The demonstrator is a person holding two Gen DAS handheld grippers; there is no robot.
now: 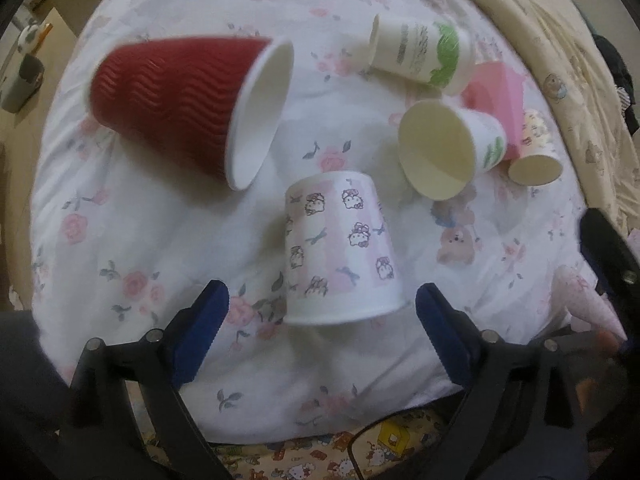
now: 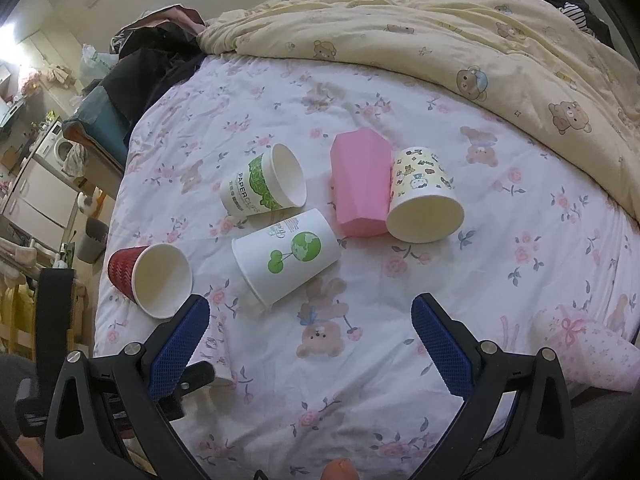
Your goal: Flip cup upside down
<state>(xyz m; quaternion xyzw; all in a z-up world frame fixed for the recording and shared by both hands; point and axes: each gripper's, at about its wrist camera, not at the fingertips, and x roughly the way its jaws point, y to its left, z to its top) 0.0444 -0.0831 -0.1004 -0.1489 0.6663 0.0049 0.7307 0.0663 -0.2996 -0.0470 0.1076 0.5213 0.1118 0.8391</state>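
Observation:
A white paper cup with pink kitty print [image 1: 340,248] stands upside down on the floral bedsheet, just beyond my open left gripper [image 1: 322,300], between its blue pads and untouched. In the right wrist view that cup [image 2: 216,350] peeks out behind the left finger. My right gripper [image 2: 310,320] is open and empty above the sheet. A red ribbed cup [image 1: 180,104] [image 2: 150,280] lies on its side to the left.
Several other cups lie on their sides: a green-leaf paper cup [image 2: 264,186], a globe-print cup [image 2: 286,260], a pink cup [image 2: 360,184], a cartoon-print cup [image 2: 424,196]. Another pink-print cup [image 2: 592,352] lies at right. A yellow bear quilt [image 2: 440,28] covers the bed's far side.

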